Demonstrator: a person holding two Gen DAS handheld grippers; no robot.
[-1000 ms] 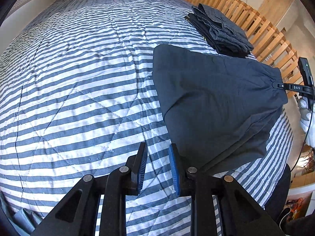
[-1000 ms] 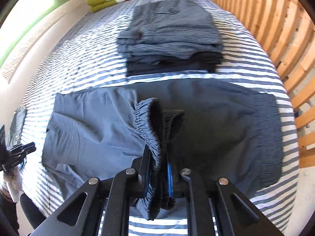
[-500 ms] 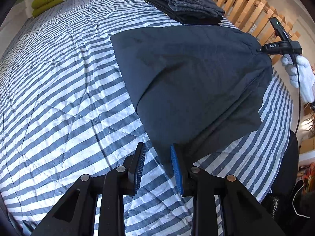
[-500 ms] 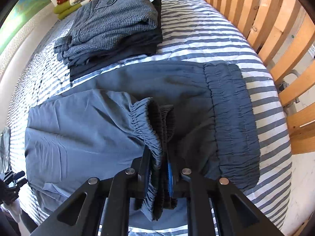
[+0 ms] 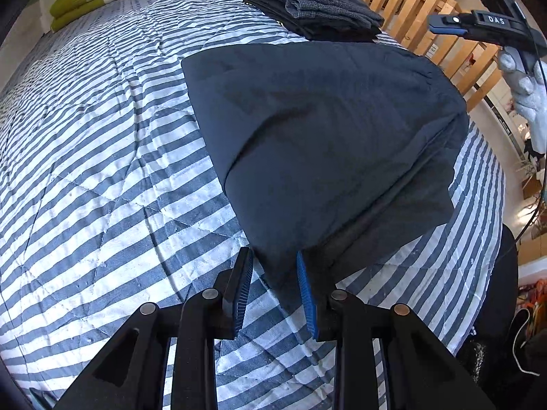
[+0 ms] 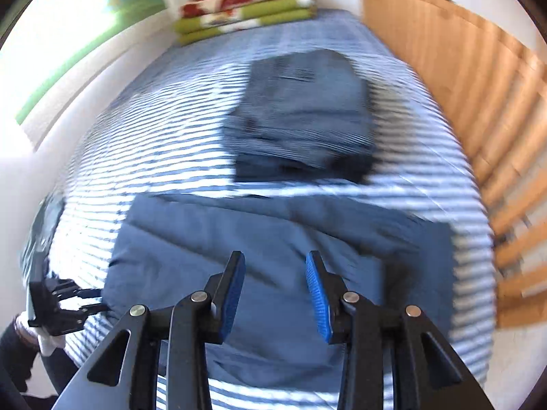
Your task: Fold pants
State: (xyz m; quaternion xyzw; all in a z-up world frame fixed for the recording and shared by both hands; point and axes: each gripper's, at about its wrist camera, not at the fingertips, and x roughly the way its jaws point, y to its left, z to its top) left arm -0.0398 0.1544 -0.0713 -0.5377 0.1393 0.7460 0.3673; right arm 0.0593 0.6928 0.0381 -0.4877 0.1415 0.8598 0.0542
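White "DAS" on right tongs [image 5: 444, 29], seemingly complete

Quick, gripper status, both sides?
Left gripper: open, jaws straddling a corner of the dark pants, pads not pressing it.
Right gripper: open, jaws just opened, nothing between them, above the pants.

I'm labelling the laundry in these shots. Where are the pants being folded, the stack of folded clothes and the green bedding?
pants [image 5: 324, 130], left wrist view, middle of the top layer.
stack of folded clothes [image 5: 318, 12], left wrist view, top grey garment.
green bedding [image 6: 239, 22], right wrist view, front edge.
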